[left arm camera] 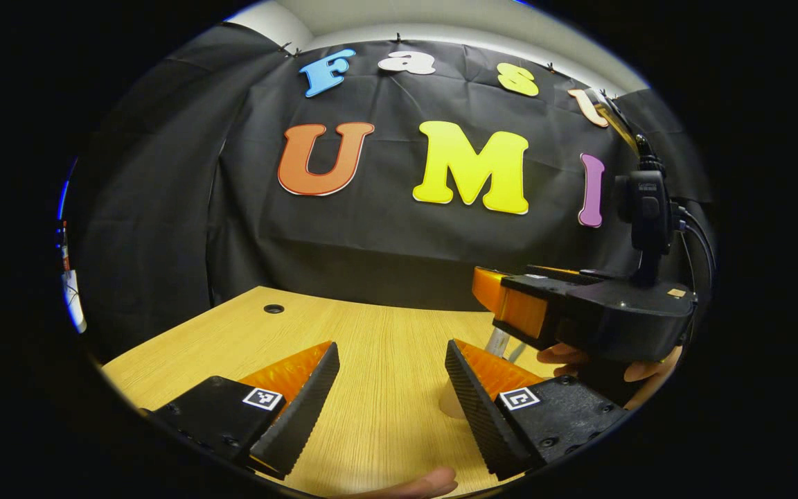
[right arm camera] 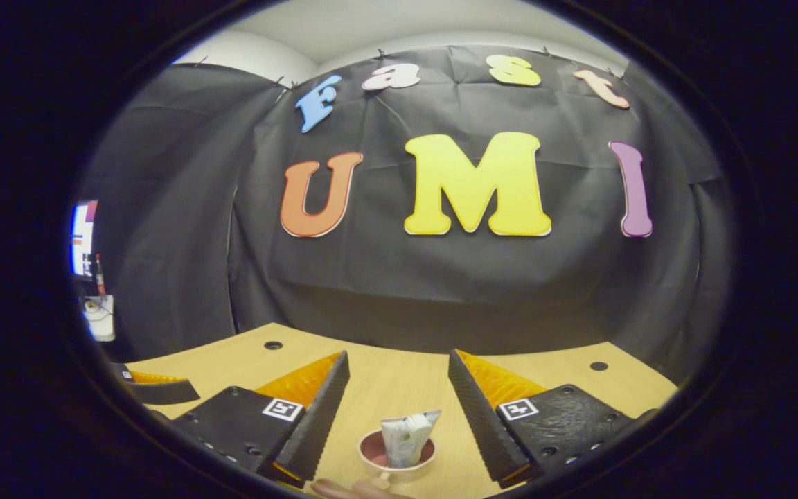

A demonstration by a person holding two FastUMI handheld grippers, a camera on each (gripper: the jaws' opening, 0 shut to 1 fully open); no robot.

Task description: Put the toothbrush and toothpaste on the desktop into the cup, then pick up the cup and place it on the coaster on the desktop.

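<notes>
Fingertip of a hand (left arm camera: 421,484) pokes in at the bottom edge of the left gripper view, just below the gap between the left gripper (left arm camera: 392,384) fingers. Those fingers stand wide apart with only bare wooden counter (left arm camera: 385,346) between them; they hold nothing. Just beyond the right-hand finger, the right gripper (left arm camera: 510,305) hangs above the counter with a small camera on a stalk on top, and a hand (left arm camera: 582,360) grips it from beneath. Something pale and slim shows under its front end, partly hidden behind the left gripper's right finger; what it is cannot be told. A small round hole (left arm camera: 273,308) sits in the counter far ahead of the left-hand finger. In the right gripper view, the right gripper's fingers (right arm camera: 316,416) are likewise spread wide and grasp nothing. Between them, low and close to the camera, stands the cup (right arm camera: 397,461), pale outside and dark pinkish inside, with the toothpaste (right arm camera: 407,436) upright in it, its crimped end sticking up above the rim. The cup touches neither finger. Another fingertip (right arm camera: 350,491) shows at the bottom edge just below the cup. Off beyond the left-hand finger, part of the left gripper (right arm camera: 156,388) lies low near the counter's edge. Two holes (right arm camera: 598,366) mark the counter's far corners.
</notes>
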